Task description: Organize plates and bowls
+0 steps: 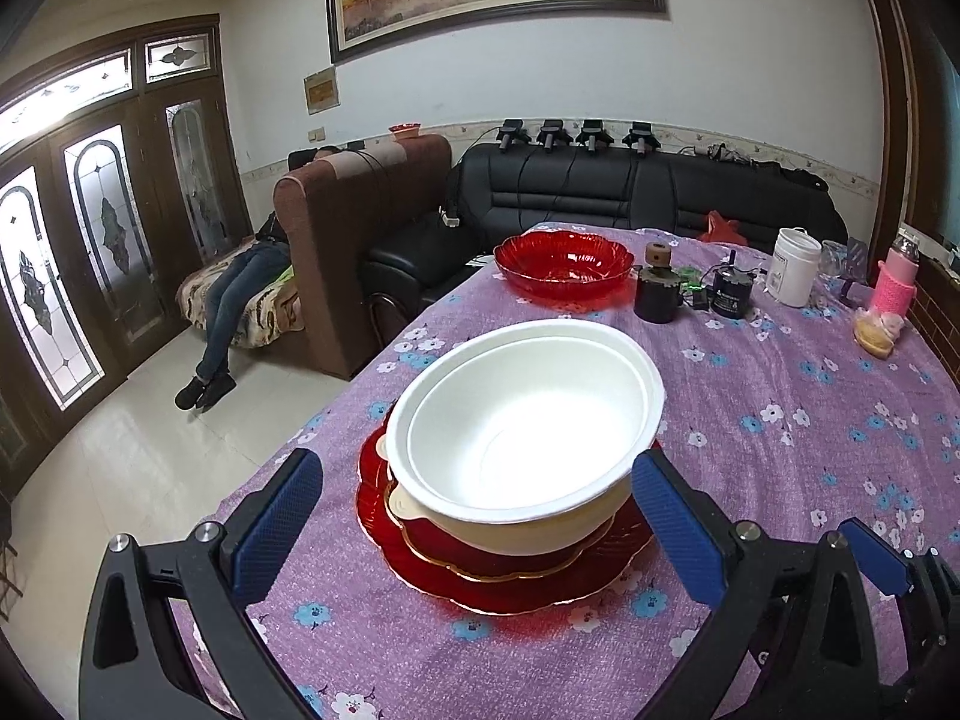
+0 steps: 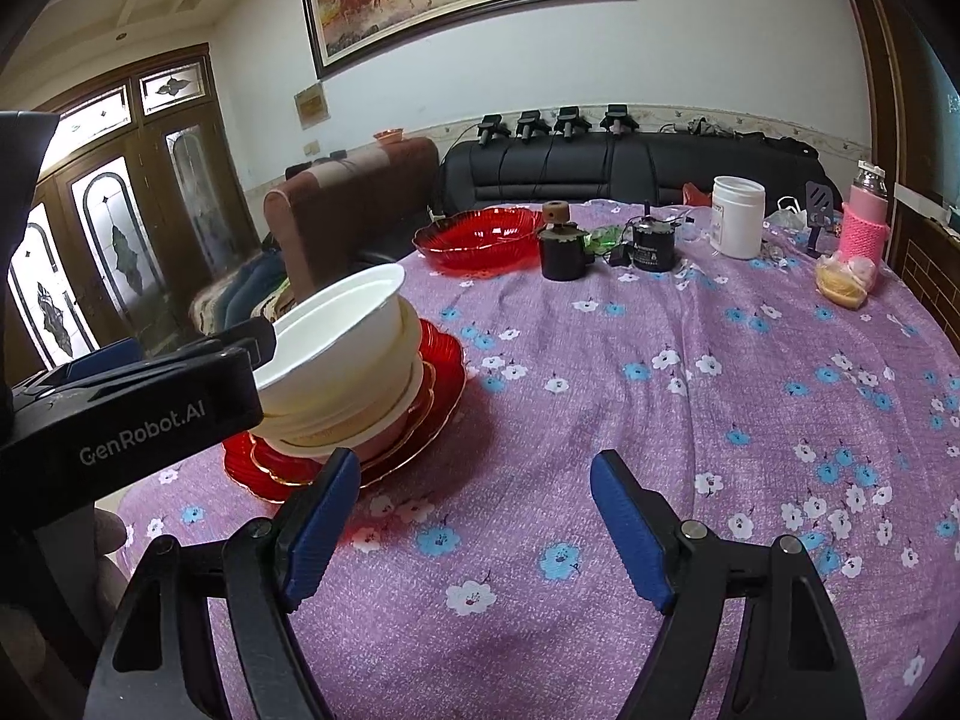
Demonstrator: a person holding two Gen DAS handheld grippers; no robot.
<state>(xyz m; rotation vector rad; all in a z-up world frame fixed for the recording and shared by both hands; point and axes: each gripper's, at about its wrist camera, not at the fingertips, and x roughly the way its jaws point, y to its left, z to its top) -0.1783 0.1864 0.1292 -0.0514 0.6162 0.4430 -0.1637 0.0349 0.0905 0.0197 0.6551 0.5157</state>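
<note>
A stack sits near the table's left edge: white bowls point(image 1: 528, 420) nested on red plates point(image 1: 510, 576). It also shows in the right wrist view, bowls point(image 2: 342, 348) over red plates point(image 2: 441, 360). My left gripper point(image 1: 477, 516) is open, its blue fingers on either side of the stack's near part, empty. The left gripper's body point(image 2: 132, 414) shows beside the bowls. My right gripper point(image 2: 474, 516) is open and empty over the purple cloth, right of the stack. A red scalloped bowl point(image 1: 564, 264) stands alone farther back, also in the right wrist view point(image 2: 480, 237).
Beyond the red bowl stand a black mug with a wooden lid point(image 1: 657, 288), a small black box point(image 1: 732, 294), a white jar point(image 1: 795, 267), a pink bottle point(image 1: 897, 276) and bagged food point(image 1: 879, 330). The table's left edge point(image 1: 336, 414) drops to the floor.
</note>
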